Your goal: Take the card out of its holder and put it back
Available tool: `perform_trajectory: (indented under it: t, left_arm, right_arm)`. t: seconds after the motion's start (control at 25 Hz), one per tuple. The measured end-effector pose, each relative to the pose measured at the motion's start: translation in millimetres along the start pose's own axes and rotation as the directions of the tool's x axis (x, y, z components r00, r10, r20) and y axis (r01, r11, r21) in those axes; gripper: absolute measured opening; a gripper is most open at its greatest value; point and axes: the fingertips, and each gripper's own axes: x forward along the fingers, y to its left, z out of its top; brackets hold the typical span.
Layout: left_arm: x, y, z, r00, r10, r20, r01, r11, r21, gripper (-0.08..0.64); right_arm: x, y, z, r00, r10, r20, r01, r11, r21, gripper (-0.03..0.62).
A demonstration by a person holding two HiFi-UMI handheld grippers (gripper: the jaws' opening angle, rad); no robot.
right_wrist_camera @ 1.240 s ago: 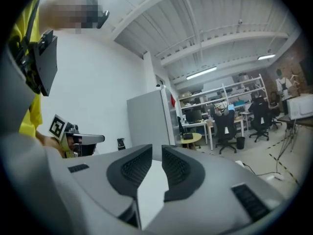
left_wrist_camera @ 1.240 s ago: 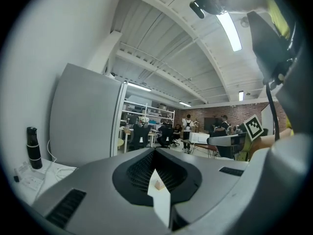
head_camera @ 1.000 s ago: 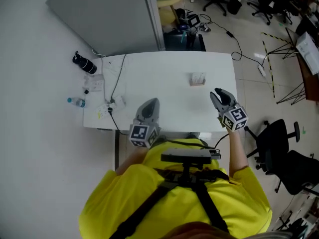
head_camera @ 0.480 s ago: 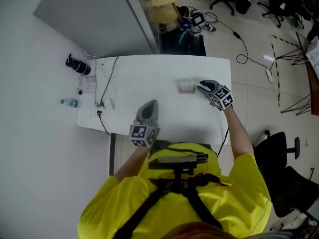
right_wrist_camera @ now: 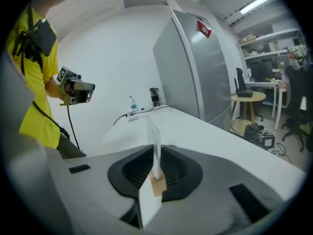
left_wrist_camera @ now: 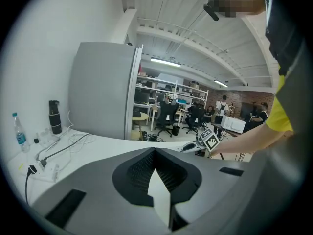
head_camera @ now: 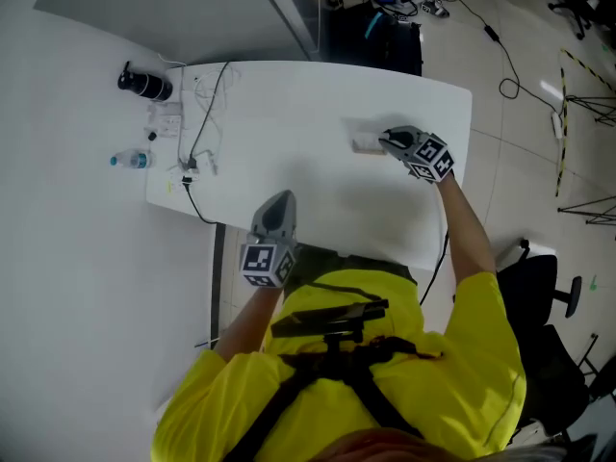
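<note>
I'm looking down on the white table (head_camera: 318,104), and the right gripper (head_camera: 387,142) is reaching in over the table's right half, closer to the right edge than to the middle. Its tips are meeting the small card holder (head_camera: 364,145), which is standing there on the tabletop.

In the right gripper view the card (right_wrist_camera: 153,143) is standing upright in the gap between the jaws, thin edge toward the camera, its foot sitting in the little wooden holder block low in that gap. The jaws are closing around the card. I'm not seeing the pads pressing on it, so I'm calling the grip not made. The card is in its holder and the holder is resting on the table.

The left gripper (head_camera: 279,200) is hanging over the table's near edge, left of its middle and well apart from the card. In its own view its jaws are lying together with nothing between them.

Along the table's left edge a black flask (head_camera: 144,83) is standing at the far corner. A small water bottle (head_camera: 126,160) is sitting nearer to me, and loose cables (head_camera: 204,104) are trailing beside them.
</note>
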Motion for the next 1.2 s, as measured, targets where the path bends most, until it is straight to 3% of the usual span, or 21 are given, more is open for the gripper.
perform_trajectory:
  t: [0.2, 0.44, 0.8, 1.04, 1.2]
  left_arm:
    - [17.2, -3.4, -4.6, 1.000, -0.025, 0.014, 0.025, 1.000, -0.002, -0.006]
    - [33.7, -4.4, 9.8, 0.994, -0.103, 0.037, 0.102, 0.994, 0.025, -0.006]
    - [32.3, -8.6, 42.9, 0.975, -0.204, 0.084, 0.199, 0.978, 0.063, -0.006]
    - [31.1, -5.2, 57.6, 0.957, -0.257, 0.132, 0.245, 0.964, 0.102, -0.006]
    - [22.7, -7.6, 65.5, 0.945, -0.280, 0.167, 0.263, 0.957, 0.120, -0.006]
  right_arm:
    - [0.9, 19.2, -2.4, 0.997, 0.080, -0.015, -0.081, 0.993, -0.087, 0.023]
    - [-3.7, 22.8, 16.2, 0.998, 0.063, -0.005, -0.063, 0.990, -0.129, 0.021]
    - [-61.1, 33.1, 124.8, 0.990, 0.014, 0.142, 0.001, 0.994, -0.109, 0.020]
    - [-98.7, 55.0, 209.8, 0.987, -0.011, 0.158, 0.040, 0.983, -0.180, 0.020]
    - [-111.9, 74.0, 236.3, 0.986, -0.018, 0.166, 0.053, 0.976, -0.209, 0.020]
